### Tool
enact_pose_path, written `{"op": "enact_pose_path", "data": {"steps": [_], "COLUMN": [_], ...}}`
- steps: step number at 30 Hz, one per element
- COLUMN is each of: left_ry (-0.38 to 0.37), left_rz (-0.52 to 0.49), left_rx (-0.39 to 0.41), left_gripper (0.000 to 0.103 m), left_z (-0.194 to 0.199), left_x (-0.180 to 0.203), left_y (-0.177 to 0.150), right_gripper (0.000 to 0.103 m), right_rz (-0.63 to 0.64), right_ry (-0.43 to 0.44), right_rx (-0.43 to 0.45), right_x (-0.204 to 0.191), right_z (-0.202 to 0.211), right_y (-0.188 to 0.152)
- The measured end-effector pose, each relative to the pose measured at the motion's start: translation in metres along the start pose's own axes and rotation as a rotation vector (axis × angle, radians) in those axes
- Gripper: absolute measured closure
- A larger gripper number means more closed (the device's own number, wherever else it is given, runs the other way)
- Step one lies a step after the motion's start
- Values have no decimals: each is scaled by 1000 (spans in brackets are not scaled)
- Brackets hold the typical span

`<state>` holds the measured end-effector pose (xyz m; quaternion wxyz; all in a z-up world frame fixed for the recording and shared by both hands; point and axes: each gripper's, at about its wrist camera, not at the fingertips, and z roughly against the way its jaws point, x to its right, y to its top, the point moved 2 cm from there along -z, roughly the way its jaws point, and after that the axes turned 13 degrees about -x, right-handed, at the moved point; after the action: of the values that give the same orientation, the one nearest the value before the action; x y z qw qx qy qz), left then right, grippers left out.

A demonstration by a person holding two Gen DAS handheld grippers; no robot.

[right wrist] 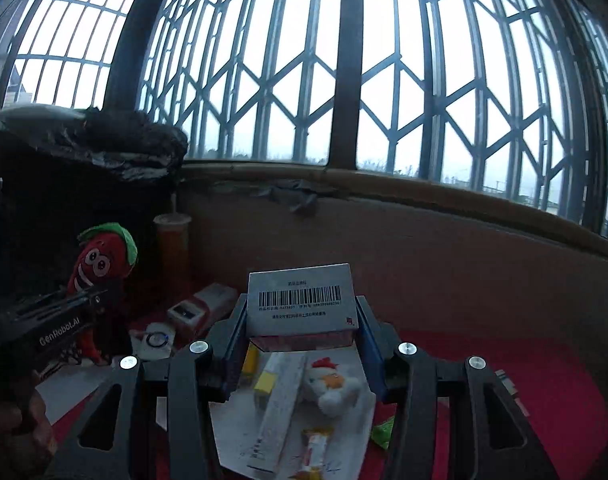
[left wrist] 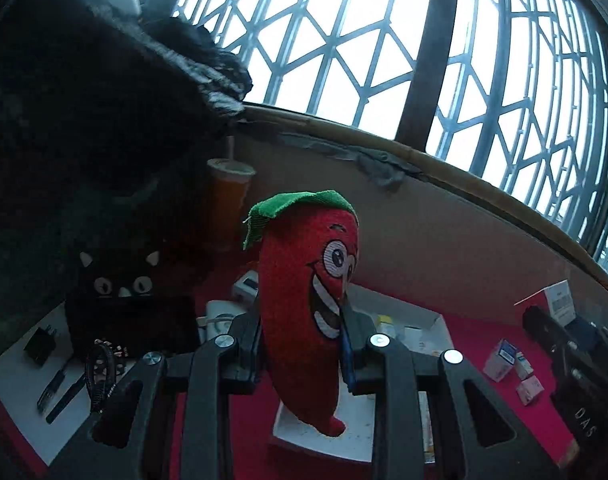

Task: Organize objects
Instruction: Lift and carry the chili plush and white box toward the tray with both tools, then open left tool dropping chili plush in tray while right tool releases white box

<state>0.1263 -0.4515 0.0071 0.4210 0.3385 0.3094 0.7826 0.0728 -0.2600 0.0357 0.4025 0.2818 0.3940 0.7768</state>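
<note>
My left gripper (left wrist: 304,344) is shut on a red plush chili pepper (left wrist: 304,320) with a green cap and a grinning face, held upright above the red table. From the right wrist view the same chili (right wrist: 102,260) shows at the left, clamped in the left gripper (right wrist: 90,300). My right gripper (right wrist: 302,320) is shut on a white carton with a barcode (right wrist: 300,300), lifted above a white sheet (right wrist: 232,432) that carries a plush chicken (right wrist: 332,384), a long white box (right wrist: 280,404) and small packets.
A barred window fills the background above a brown wall. An orange drink cup (right wrist: 172,248) stands by a dark bulky heap (left wrist: 84,120). A black cat-face item (left wrist: 120,280), chargers and cables lie left. Small medicine boxes (left wrist: 504,360) and a white tray (left wrist: 416,320) lie on the red cloth.
</note>
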Motion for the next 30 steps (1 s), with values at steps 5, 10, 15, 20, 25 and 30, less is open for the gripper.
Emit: {"op": "enact_pose_path", "data": {"steps": [5,10,15,20,25,30], "left_ry": [51,23,-94,-148,-116,-95], "left_rz": [43,-25,-110,-177,-157,-156], "left_rx": [20,-27,-176,-154,-285,-272], "left_gripper": [75,74,74,73,73,47], "left_z": [3,-19,-69,-77,-116,-114], "left_x": [-32,-12,31,64,57,53], "left_y": [12,9,-8,9,-23,-21], "right_gripper": [50,50,50,50,50,48], "right_rz": [7,-87,-256,-262,-258,-243], "right_ry": [69,60,18,-11,-24,-16], "right_rx": [34,22,-136,-156,-267,-334], "right_x": [-21,9,77,111,109,104], "right_z": [-6,-21,-64,-92,-159,-196], "right_y": [31,39,16,34,14,11]}}
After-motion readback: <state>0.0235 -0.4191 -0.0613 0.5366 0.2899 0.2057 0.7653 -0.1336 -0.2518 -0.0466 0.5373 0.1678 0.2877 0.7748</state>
